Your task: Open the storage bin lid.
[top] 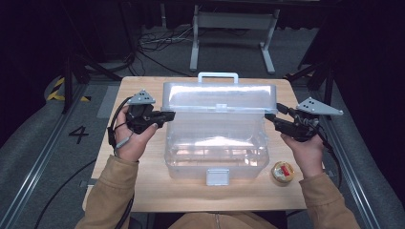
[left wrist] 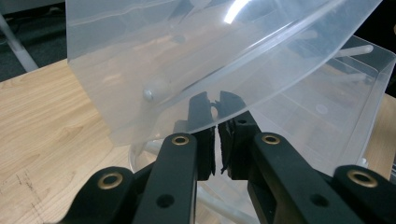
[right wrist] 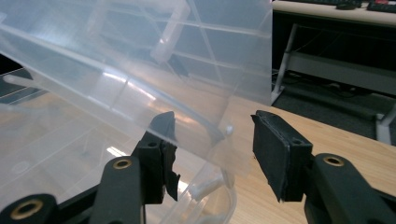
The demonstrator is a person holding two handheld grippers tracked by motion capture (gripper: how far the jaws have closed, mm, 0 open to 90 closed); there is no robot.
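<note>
One clear plastic box [top: 216, 143] sits in the middle of the wooden table [top: 143, 191], its see-through lid [top: 219, 98] raised and tilted back on the far side, with a white handle [top: 218, 76] standing above the lid's top edge. A grey latch [top: 218, 176] hangs at the middle of the box's near wall.

At the lid's left end, the left gripper [top: 168, 116] pinches the thin edge of the lid: in the left gripper view its two black jaws stand almost together with the clear plastic rim running between their tips [left wrist: 217, 122], so it grips the lid [left wrist: 196, 60]. The person's left hand [top: 133, 138] holds that gripper just beside the box's left wall.

At the lid's right end, the right gripper [top: 271, 118] points at the lid's edge. In the right gripper view its jaws stand well apart [right wrist: 212, 149], the lid's edge [right wrist: 140, 70] lying between them; one jaw sits behind the clear plastic and the other is clear of it on the table side, so this gripper is released and presses on nothing. The right hand [top: 305, 148] holds it just off the box's right wall.

Near the box's right front corner, on the table, lies a small round yellowish thing with a red middle [top: 282, 171], close to the right wrist. Tan sleeves [top: 110, 195] come in from the bottom edge, and a grey carpeted floor [top: 57, 143] surrounds the table.
</note>
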